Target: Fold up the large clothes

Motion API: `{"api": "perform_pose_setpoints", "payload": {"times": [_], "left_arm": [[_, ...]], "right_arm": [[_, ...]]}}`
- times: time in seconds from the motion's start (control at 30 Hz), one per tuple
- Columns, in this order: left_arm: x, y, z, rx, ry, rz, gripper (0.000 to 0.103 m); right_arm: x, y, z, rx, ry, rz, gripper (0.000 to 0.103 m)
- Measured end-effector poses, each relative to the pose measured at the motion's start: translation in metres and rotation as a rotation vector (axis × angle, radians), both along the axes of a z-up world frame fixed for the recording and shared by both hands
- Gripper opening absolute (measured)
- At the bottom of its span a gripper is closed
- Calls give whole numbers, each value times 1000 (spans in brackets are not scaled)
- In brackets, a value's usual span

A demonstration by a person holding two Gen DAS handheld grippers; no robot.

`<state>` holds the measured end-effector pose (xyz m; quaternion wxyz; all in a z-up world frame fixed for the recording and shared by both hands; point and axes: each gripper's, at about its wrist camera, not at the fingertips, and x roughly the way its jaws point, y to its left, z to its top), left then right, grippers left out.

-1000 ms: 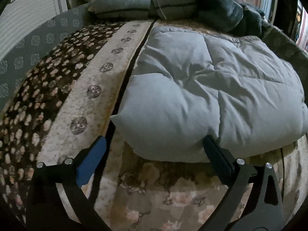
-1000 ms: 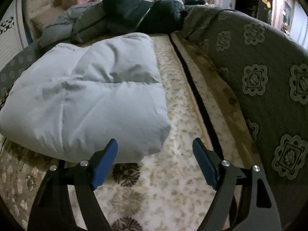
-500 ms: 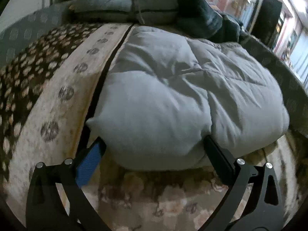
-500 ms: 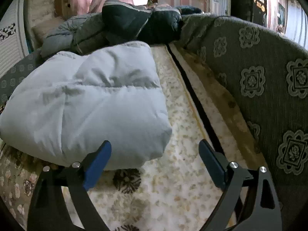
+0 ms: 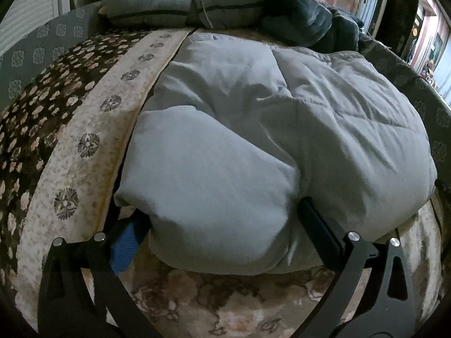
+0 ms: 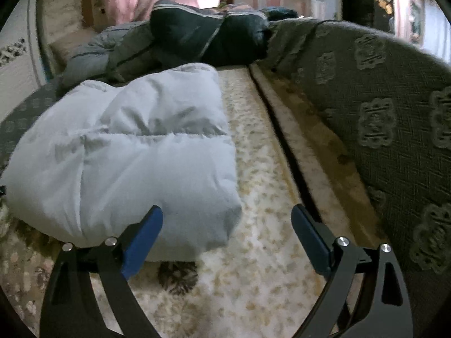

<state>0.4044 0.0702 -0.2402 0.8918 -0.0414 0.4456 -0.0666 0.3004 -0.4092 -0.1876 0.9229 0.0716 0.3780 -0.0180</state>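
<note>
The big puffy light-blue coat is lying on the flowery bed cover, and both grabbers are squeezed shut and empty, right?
Not quite. The puffy light-blue coat does lie on the flowery bed cover, but both grabbers are open. The left wrist view shows the left gripper spread around the coat's near edge; the right wrist view shows the right gripper open and empty.

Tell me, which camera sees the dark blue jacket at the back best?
The right wrist view: the dark blue jacket lies there nearly whole, stripes showing. The left wrist view catches only part of it behind the light grey puffy coat.

Left tool (image 5: 222, 219) spread wide, fingers low and level, right tool (image 6: 227, 225) likewise wide apart
</note>
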Motion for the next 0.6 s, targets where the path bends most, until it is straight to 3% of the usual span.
{"api": "perform_pose_setpoints", "payload": {"times": [0.2,0.3,0.5,0.6], "left_arm": [[-5,0,-2,21,3,5,100],[-9,3,-3,24,7,10,100],[-9,0,-4,53,11,10,100],[-5,-5,-4,62,10,33,100]], "right_arm": [[18,13,-11,105,43,175,92],[16,30,-18,38,26,211,94],[35,41,-25,46,28,198,93],[43,54,-20,12,36,196,77]]}}
